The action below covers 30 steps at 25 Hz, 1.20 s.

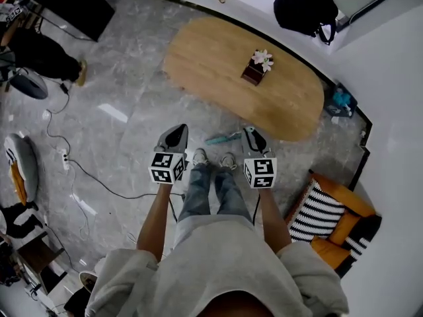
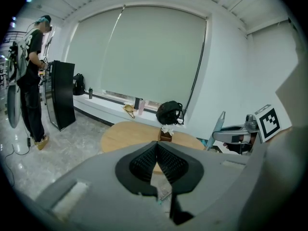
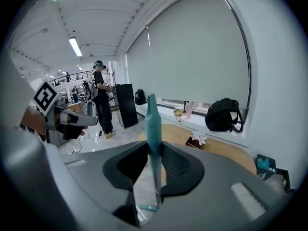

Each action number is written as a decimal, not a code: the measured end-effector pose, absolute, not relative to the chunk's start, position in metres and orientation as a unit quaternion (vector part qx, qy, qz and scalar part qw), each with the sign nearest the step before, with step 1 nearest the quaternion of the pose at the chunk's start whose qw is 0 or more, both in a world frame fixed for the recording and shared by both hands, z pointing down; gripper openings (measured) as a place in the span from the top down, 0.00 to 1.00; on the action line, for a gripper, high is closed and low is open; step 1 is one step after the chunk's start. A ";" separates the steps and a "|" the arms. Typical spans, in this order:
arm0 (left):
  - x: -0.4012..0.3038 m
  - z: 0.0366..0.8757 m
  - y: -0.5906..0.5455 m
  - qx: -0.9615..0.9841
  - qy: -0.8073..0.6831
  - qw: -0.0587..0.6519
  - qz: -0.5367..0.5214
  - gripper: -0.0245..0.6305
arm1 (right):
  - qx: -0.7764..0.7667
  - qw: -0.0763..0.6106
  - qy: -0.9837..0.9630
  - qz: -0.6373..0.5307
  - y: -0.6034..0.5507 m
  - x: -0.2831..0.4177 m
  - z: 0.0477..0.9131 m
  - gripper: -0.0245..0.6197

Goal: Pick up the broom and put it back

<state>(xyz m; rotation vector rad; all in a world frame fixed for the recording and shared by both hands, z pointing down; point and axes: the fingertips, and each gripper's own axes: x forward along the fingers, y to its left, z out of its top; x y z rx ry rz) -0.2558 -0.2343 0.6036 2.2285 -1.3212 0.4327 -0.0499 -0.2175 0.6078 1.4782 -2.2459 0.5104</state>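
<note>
Grey marble floor (image 1: 125,91), with an oval wooden table (image 1: 218,65) on it. Right gripper (image 3: 154,150): jaws clamped on the teal handle of the broom (image 3: 153,117), which stood upright between the pads, off the table's near edge. Left gripper (image 2: 157,148): jaws pressed together, empty, also on the table's near side. Step judged: broom grasped, return pending. The next move called for carrying it to its storage place, not identifiable here.

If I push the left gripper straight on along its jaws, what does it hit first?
Probably the oval wooden table, its top somewhere short of the flower box. Nothing nearer shows in that line, though depth is unclear.
</note>
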 end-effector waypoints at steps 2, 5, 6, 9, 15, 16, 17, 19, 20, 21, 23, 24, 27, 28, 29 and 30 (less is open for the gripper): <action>-0.252 0.595 -0.235 0.824 -0.484 0.251 0.154 0.96 | 0.538 0.192 -0.802 0.177 -0.215 -0.047 0.593 0.82; -0.243 0.580 -0.238 0.834 -0.474 0.240 0.147 0.96 | 0.550 0.181 -0.798 0.167 -0.209 -0.042 0.573 0.83; -0.240 0.575 -0.240 0.838 -0.470 0.236 0.145 0.96 | 0.554 0.177 -0.797 0.164 -0.207 -0.040 0.567 0.83; -0.227 0.562 -0.249 0.851 -0.452 0.226 0.140 0.96 | 0.570 0.166 -0.789 0.157 -0.204 -0.033 0.550 0.83; -0.193 0.550 -0.266 0.881 -0.400 0.211 0.138 0.96 | 0.616 0.145 -0.759 0.154 -0.197 -0.012 0.530 0.83; -0.187 0.548 -0.268 0.886 -0.390 0.209 0.139 0.96 | 0.624 0.143 -0.753 0.154 -0.195 -0.009 0.527 0.83; -0.181 0.546 -0.270 0.891 -0.379 0.207 0.139 0.96 | 0.632 0.141 -0.746 0.153 -0.192 -0.006 0.524 0.83; -0.168 0.543 -0.271 0.900 -0.358 0.204 0.140 0.96 | 0.649 0.137 -0.733 0.151 -0.186 0.002 0.517 0.83; -0.160 0.542 -0.272 0.905 -0.347 0.202 0.140 0.96 | 0.657 0.135 -0.727 0.150 -0.183 0.006 0.514 0.83; -0.153 0.541 -0.273 0.909 -0.337 0.201 0.140 0.96 | 0.664 0.133 -0.720 0.149 -0.181 0.011 0.512 0.83; -0.137 0.540 -0.273 0.917 -0.315 0.199 0.140 0.96 | 0.680 0.131 -0.706 0.148 -0.173 0.021 0.507 0.83; -0.129 0.540 -0.273 0.922 -0.303 0.198 0.141 0.96 | 0.688 0.130 -0.699 0.148 -0.169 0.027 0.506 0.83; -0.104 0.538 -0.270 0.933 -0.267 0.194 0.141 0.96 | 0.711 0.130 -0.674 0.149 -0.154 0.044 0.503 0.83; -0.096 0.538 -0.269 0.936 -0.256 0.194 0.141 0.96 | 0.719 0.130 -0.666 0.149 -0.149 0.051 0.502 0.83; -0.088 0.538 -0.266 0.939 -0.245 0.193 0.141 0.96 | 0.726 0.130 -0.658 0.150 -0.144 0.058 0.501 0.83; -0.080 0.538 -0.263 0.942 -0.235 0.192 0.142 0.96 | 0.734 0.130 -0.650 0.151 -0.138 0.066 0.501 0.83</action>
